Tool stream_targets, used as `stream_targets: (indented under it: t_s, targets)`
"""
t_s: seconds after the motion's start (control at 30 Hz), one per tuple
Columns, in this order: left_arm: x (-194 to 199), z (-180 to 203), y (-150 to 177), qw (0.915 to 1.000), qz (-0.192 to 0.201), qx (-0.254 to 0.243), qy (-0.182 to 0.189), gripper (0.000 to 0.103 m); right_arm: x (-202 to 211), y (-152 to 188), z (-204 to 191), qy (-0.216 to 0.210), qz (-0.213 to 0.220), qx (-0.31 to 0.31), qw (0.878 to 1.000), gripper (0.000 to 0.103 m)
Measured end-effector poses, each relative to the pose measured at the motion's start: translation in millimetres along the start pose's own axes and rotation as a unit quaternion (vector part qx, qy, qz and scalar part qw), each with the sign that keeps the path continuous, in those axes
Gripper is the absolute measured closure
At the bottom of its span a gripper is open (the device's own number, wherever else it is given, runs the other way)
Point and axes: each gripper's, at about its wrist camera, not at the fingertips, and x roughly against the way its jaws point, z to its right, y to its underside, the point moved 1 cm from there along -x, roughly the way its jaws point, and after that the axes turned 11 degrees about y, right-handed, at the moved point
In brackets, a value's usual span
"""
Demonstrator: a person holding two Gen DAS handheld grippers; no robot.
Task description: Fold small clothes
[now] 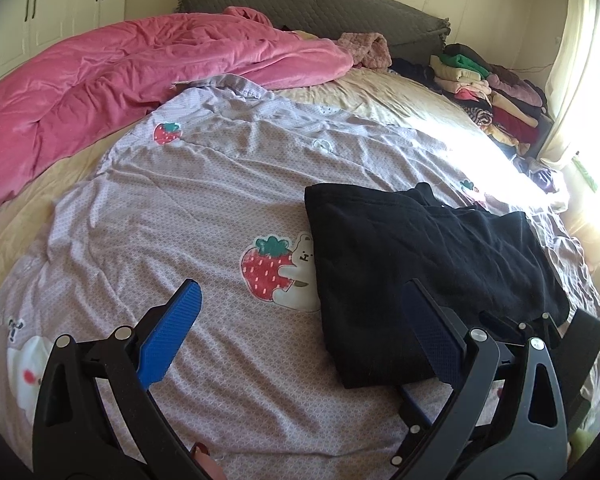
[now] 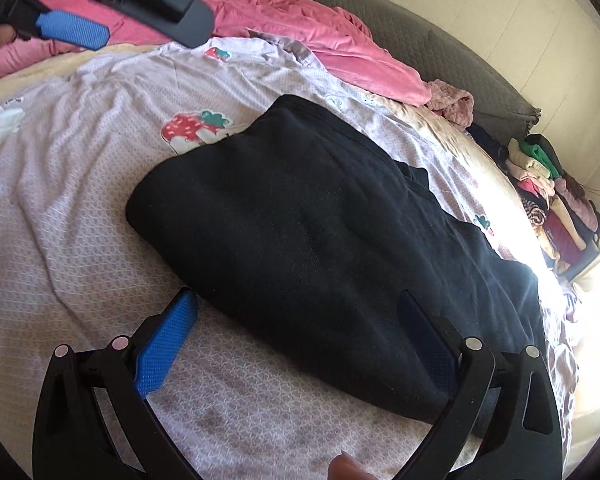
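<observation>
Black clothes [image 2: 320, 240] lie folded in a thick bundle on the strawberry bedsheet [image 1: 160, 208]. Both claws are wide open and hold nothing. The right gripper [image 2: 300, 344] sits at the bundle's near edge, maybe ready to grab it, while the left gripper [image 1: 300, 332] waits beside it.

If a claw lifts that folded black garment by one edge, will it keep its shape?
Probably not. The folded black knit garment looks soft and layered, so it would likely droop and unfold. It seems light, and pushing may bunch the wrinkled lilac sheet.
</observation>
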Motion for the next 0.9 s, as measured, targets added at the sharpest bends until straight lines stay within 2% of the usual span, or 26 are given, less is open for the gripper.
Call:
stream_targets:
  t_s: [0.37, 0.47, 0.53, 0.57, 0.63, 0.67, 0.73, 0.8, 0.9]
  targets:
    - [-19.8, 8.7, -12.9, 0.9999, -0.007, -0.007, 0.006, 0.009, -14.8, -8.2, -3.6, 0.020, 0.010, 0.000, 1.000, 0.004]
    - [-26.2, 10.4, -17.7, 0.9999, -0.010, -0.007, 0.007, 0.009, -14.8, -10.8, -2.4, 0.021, 0.018, -0.003, 1.000, 0.008]
    - [-30.3, 10.6, -22.2, 0.9999, -0.013, -0.005, 0.008, 0.009, -13.3, -12.7, -0.8, 0.014, 0.026, -0.009, 1.000, 0.028]
    - [-32.1, 10.3, -25.1, 0.9998, -0.013, -0.002, 0.011, 0.009, -12.4, -13.5, 0.1, 0.009, 0.027, -0.011, 1.000, 0.032]
    - [-35.2, 10.0, -29.6, 0.9997, -0.015, 0.004, 0.017, 0.009, -10.3, -14.6, 1.8, -0.002, 0.032, -0.015, 0.999, 0.053]
    - [-37.5, 9.6, -31.5, 0.9996, -0.017, 0.007, 0.019, 0.009, -9.0, -14.9, 2.5, -0.009, 0.034, -0.017, 0.999, 0.059]
    - [-43.4, 8.3, -34.8, 0.9991, -0.025, 0.019, 0.027, 0.009, -5.2, -15.7, 5.9, -0.025, 0.041, -0.029, 0.998, 0.077]
    - [-50.1, 6.3, -37.5, 0.9981, -0.034, 0.032, 0.039, 0.009, -1.7, -16.9, 12.9, -0.044, 0.046, -0.052, 0.997, 0.086]
    - [-59.2, 3.8, -39.6, 0.9956, -0.049, 0.054, 0.059, 0.009, 0.9, -15.7, 30.9, -0.080, 0.048, -0.104, 0.990, 0.091]
